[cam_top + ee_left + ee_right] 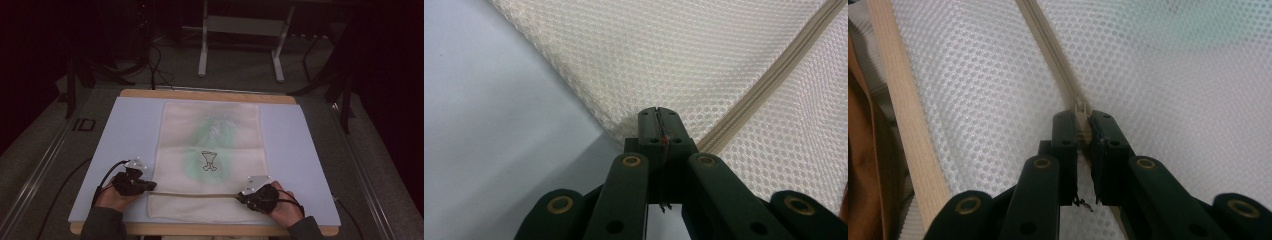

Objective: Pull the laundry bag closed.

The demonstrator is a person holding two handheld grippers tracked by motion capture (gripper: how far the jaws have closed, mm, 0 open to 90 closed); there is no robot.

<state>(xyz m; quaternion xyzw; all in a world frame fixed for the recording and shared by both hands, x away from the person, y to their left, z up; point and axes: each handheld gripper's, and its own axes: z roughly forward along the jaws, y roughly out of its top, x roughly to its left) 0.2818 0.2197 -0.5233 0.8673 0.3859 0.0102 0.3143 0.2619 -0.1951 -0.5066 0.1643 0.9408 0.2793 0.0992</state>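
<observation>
A cream mesh laundry bag (210,135) lies flat on a pale blue mat (130,130), with a green garment bearing a small dark print (209,161) showing through it. A beige zipper (195,194) crosses the bag near its front edge. My left gripper (150,186) sits at the zipper's left end, and in the left gripper view the gripper (657,114) is shut on the mesh bag's edge (624,127) beside the zipper (774,75). My right gripper (241,196) is at the zipper's right end. In the right gripper view the gripper (1081,117) is shut on the zipper pull (1081,106).
The mat rests on a wooden table whose front edge (200,230) runs just below the bag and shows as a pale strip (903,110) beside my right gripper. A white metal frame (202,50) and cables (155,65) stand on the dark floor beyond the table.
</observation>
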